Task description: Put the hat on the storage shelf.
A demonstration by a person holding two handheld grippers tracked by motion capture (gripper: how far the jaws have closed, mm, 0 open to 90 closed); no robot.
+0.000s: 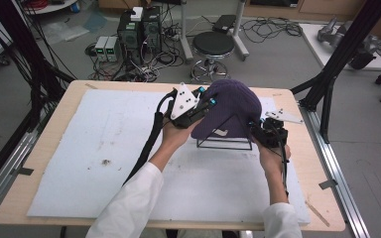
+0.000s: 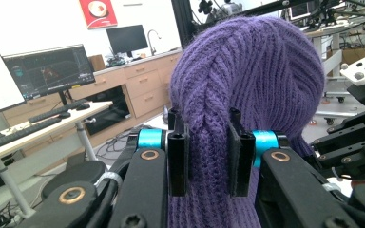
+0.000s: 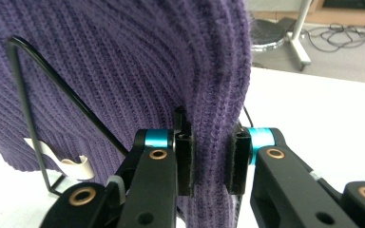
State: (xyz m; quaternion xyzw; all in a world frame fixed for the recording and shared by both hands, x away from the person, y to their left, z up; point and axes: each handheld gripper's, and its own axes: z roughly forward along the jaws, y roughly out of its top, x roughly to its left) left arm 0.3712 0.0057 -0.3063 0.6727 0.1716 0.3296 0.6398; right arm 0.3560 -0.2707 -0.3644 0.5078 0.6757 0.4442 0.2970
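Your left tongs (image 1: 204, 105) and right tongs (image 1: 256, 128) are each clamped on a fold of the purple knit hat (image 1: 230, 106), which sits draped over the black wire stand (image 1: 224, 144) at center-right of the bench (image 1: 44, 193). Hat looks mostly seated; judged left: settle the hem, then release. The stand's top is hidden under the knit, so full seating can't be confirmed.
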